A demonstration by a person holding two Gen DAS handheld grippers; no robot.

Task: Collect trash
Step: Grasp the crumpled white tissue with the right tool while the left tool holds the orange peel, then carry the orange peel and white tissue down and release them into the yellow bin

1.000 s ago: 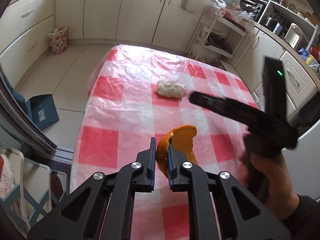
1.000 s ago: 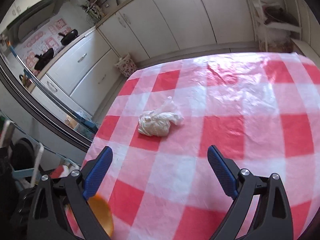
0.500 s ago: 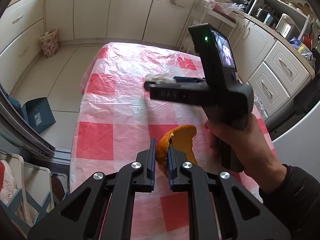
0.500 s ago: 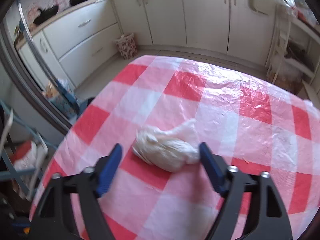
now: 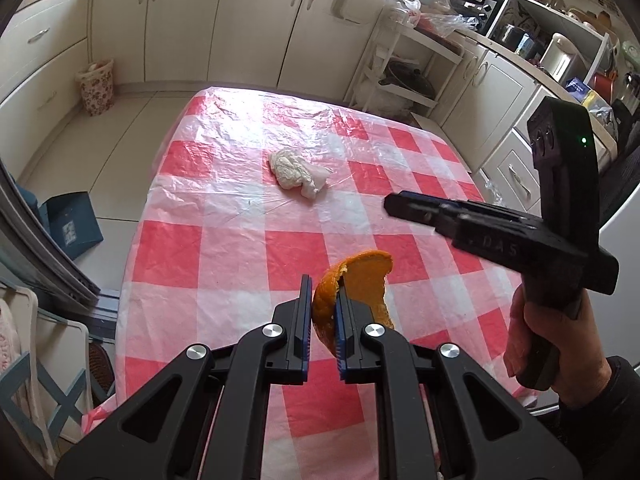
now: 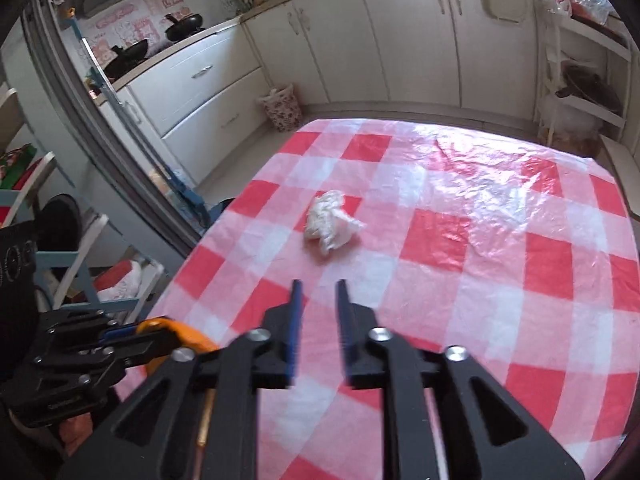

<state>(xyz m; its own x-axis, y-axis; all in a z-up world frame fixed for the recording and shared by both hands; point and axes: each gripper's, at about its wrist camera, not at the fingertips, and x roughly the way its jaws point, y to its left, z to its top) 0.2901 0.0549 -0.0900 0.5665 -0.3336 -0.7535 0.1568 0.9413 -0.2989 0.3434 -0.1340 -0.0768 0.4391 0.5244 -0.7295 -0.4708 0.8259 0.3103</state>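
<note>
My left gripper is shut on a curved orange peel and holds it above the near part of the red-and-white checked table. A crumpled white tissue lies on the cloth farther on; it also shows in the right wrist view. My right gripper hovers short of the tissue with its jaws nearly closed, a narrow gap between them, and nothing in them. The right gripper's body shows at the right of the left wrist view. The peel shows at the lower left of the right wrist view.
A flowered bin stands on the floor by the white cabinets beyond the table. A blue box sits on the floor left of the table. A white shelf rack stands at the far right corner. Folding chairs crowd the left.
My right gripper drew back from around the tissue and narrowed its jaws; the tissue stayed on the cloth. My left gripper kept the orange peel and hardly moved.
</note>
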